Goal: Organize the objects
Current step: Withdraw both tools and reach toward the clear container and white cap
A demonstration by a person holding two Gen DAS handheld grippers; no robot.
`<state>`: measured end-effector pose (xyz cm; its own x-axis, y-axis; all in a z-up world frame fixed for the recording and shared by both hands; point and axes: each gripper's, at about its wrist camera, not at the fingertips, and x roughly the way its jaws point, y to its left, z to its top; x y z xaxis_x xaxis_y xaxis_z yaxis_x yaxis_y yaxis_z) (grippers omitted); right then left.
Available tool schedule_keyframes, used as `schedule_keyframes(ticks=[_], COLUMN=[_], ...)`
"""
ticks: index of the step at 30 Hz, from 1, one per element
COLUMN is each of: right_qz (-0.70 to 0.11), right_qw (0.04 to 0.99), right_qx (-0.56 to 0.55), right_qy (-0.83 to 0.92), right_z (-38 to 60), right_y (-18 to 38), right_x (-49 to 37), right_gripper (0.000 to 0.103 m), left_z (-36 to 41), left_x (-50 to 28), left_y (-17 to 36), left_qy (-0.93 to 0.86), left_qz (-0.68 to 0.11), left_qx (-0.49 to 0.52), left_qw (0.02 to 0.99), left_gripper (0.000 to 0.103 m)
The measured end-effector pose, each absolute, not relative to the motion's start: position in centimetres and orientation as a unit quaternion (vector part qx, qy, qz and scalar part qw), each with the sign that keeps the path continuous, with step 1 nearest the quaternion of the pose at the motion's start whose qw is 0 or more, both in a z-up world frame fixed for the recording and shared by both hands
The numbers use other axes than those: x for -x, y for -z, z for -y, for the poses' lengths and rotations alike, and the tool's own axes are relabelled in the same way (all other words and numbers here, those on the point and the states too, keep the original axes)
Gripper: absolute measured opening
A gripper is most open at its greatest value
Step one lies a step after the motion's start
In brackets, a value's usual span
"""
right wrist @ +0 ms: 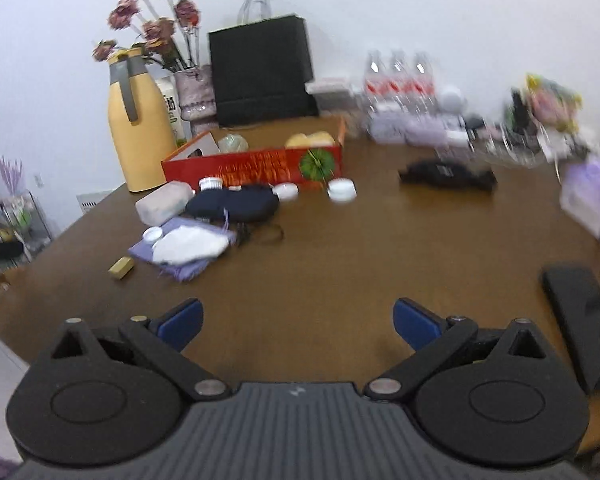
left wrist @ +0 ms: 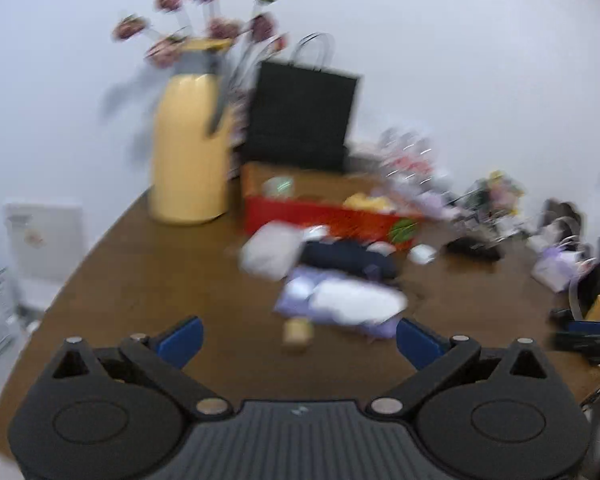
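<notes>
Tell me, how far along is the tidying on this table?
Barely started, it seems. The red box already holds a few things, but the dark pouch, white jars, purple cloth and small tan block lie loose on the table. Left gripper and right gripper are open, holding nothing.

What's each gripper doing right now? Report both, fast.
Left gripper: open wide, holding nothing, above the table.
Right gripper: open wide, holding nothing.
</notes>
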<state>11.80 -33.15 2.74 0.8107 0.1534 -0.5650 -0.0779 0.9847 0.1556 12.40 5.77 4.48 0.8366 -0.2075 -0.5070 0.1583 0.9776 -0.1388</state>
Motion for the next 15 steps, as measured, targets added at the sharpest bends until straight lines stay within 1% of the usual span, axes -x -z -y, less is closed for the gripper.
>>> schedule_keyframes(ticks=[4,8,15], right_qz=[-0.284,-0.273,-0.296], right_qw=[0.958,0.961,0.955], right_qx=[-0.048,-0.041,-0.02], right_qy=[-0.011,0.014,-0.008], right_z=[33.5,32.4,30.1], right_y=[-3.4,-3.4,-1.6], right_x=[-11.7,-13.3,-17.1], right_gripper=[0.103,0.103,0.103], left_z=[-5.4,-4.1,-3.5], left_x=[-13.9,-15.3,-19.3], left_y=[-4.2,-3.7,-1.5], left_qy=[0.055,0.066,0.067], left_qz=[-0.281,-0.28,-0.295], left_qx=[0.023,0.02,0.0], left_qw=[0.958,0.958,0.953], left_gripper=[0.103,0.103,0.103])
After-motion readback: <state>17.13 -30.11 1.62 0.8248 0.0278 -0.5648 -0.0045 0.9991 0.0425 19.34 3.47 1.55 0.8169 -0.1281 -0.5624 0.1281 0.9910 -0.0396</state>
